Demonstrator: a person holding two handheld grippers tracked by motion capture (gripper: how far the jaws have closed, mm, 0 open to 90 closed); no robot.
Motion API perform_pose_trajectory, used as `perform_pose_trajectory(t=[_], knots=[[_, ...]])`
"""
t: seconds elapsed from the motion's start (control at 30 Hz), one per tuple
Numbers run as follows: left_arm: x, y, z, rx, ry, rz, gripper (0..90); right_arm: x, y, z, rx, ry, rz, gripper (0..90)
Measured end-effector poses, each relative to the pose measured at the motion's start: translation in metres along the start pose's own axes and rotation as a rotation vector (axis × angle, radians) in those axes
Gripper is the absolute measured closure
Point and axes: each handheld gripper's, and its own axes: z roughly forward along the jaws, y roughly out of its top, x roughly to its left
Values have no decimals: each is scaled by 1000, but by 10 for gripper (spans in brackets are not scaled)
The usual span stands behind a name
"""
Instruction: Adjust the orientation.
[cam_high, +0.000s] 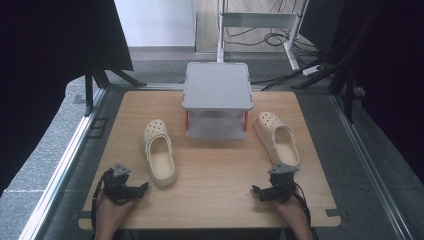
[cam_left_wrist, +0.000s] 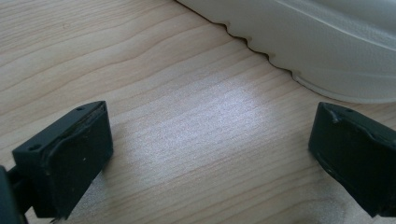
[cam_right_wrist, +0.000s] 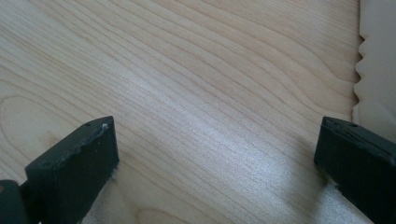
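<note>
Both claws — left claw (cam_high: 141, 188) and right claw (cam_high: 257, 191) — rest spread and empty at the worktop's (cam_high: 220, 190) near edge, each beside its cream clog — left clog (cam_high: 160, 158), right clog (cam_high: 277, 138) — seemingly poised to grab.

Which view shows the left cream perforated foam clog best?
The high view: the left cream perforated foam clog lies whole on the wooden table. The left gripper view catches part of its scalloped sole edge; the right gripper view shows the other clog's edge.
</note>
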Motion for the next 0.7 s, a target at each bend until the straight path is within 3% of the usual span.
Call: perform_pose_trajectory(t=[0.7], knots=[[0,0,0,0,0,0,0,0,-1,-1,1,-2,4,0]])
